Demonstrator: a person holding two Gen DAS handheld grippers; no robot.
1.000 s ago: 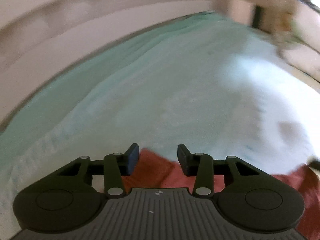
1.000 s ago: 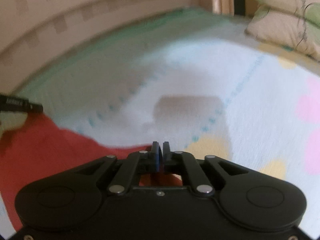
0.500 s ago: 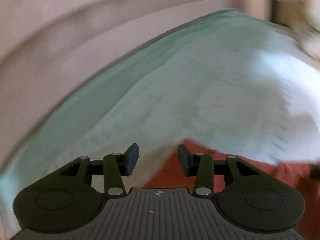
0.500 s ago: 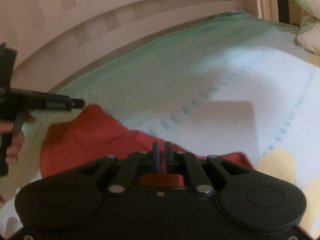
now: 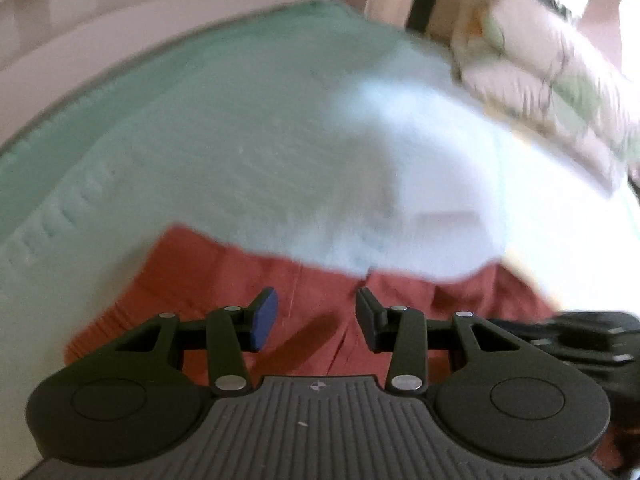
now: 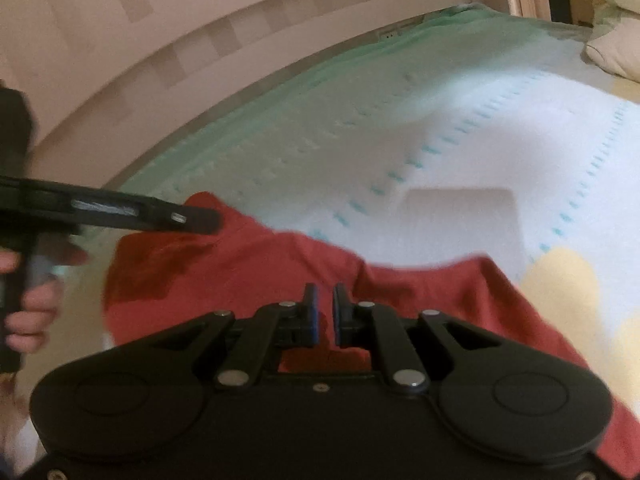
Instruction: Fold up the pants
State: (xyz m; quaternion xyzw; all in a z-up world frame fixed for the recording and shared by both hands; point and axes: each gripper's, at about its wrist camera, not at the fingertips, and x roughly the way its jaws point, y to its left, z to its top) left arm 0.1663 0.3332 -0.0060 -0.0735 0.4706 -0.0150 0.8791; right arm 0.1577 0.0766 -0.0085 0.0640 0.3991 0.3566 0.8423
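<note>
A bed [image 6: 460, 148] fills both wrist views, its cover pale green toward the upper left and white with rows of small teal dashes and soft yellow patches toward the right. A pale slatted wooden bed rail [image 6: 240, 36] curves across the top of the right wrist view, and a pillow [image 5: 552, 76] with a green-and-cream print lies at the upper right of the left wrist view.

The red pants [image 6: 248, 276] lie flat on the cover across the lower middle of both views, their upper edge running from the left side to the lower right, with a seam line visible in the left wrist view [image 5: 304, 292].

The left gripper [image 5: 316, 316] hangs over the pants with its jaws well apart and nothing between them; red cloth shows below the gap. In the right wrist view it reaches in from the left edge [image 6: 200, 220], its tip over the upper left corner of the pants, gripped by a person's hand [image 6: 32, 308].

The right gripper [image 6: 325, 312] has just been opening; its jaws stand a narrow gap apart, with no cloth pinched between the pads.
</note>
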